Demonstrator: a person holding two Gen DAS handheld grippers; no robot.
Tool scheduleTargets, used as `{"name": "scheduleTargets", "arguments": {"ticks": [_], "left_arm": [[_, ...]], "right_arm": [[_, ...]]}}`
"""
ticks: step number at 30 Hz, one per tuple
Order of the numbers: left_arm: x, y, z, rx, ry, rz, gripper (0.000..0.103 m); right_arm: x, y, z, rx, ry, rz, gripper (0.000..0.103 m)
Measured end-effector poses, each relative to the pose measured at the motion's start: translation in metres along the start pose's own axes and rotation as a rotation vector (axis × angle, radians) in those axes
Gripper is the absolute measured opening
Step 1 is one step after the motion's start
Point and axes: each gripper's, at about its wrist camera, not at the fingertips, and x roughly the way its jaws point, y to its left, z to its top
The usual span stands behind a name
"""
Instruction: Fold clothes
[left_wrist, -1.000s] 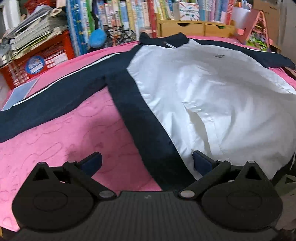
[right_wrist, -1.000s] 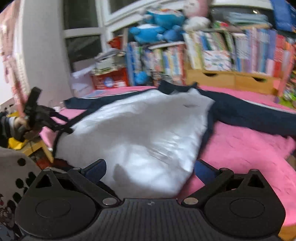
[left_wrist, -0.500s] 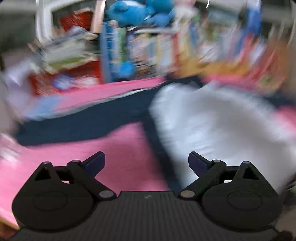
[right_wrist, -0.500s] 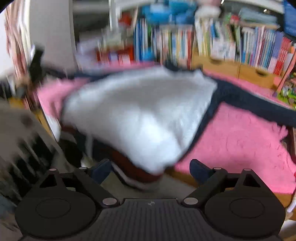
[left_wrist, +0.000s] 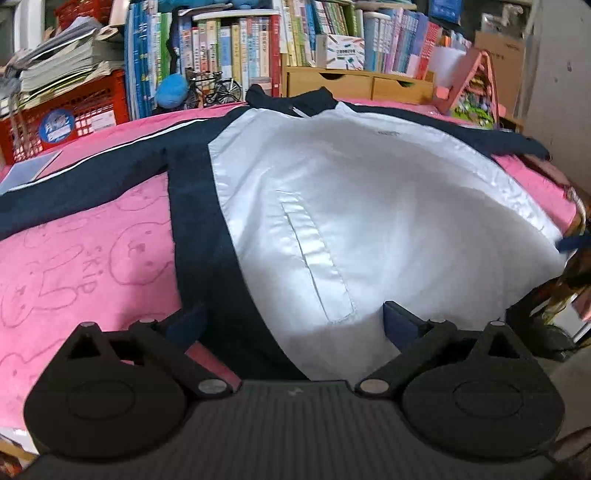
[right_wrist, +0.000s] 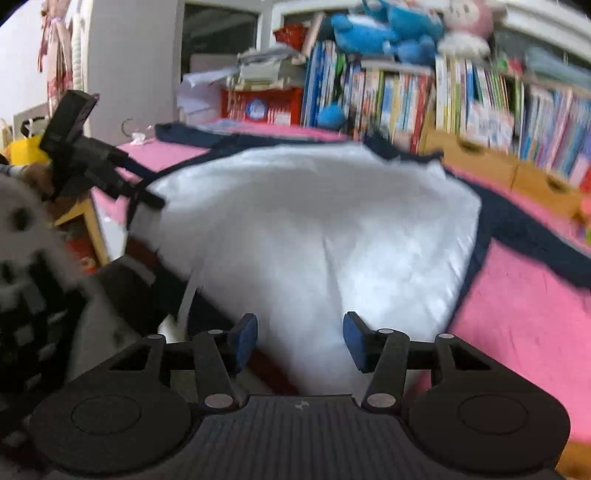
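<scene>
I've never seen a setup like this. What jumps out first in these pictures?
A big white and navy jacket lies spread flat on a bright pink blanket, filling the middle of both views. Behind it runs a crowded wall of colourful books, with blue plush toys on top. At the near hem, the black left gripper and right gripper both hover with fingers apart.

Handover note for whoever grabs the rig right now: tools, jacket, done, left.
Left tool: open, empty, at the jacket's hem on its navy side panel.
Right tool: jaws part-closed around the white hem, not clamped.
Jacket lies flat on the pink blanket, both sleeves spread out.
Done: laid out only; no fold visible.
Left: all folds, probably starting by lifting the hem.
</scene>
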Motion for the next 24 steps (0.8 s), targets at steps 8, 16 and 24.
{"name": "scheduleTargets", "arguments": {"ticks": [8, 16, 24], "left_arm": [[0.013, -0.015, 0.007, 0.038, 0.024, 0.033, 0.103], [0.011, -0.015, 0.005, 0.053, 0.046, 0.052, 0.103], [0.011, -0.015, 0.007, 0.06, 0.06, 0.055, 0.103]], "right_arm": [[0.0, -0.029, -0.025, 0.251, -0.005, -0.058, 0.073], [0.027, -0.036, -0.025, 0.348, 0.034, 0.127, 0.042], [0.008, -0.041, -0.039, 0.272, 0.233, -0.132, 0.027]]}}
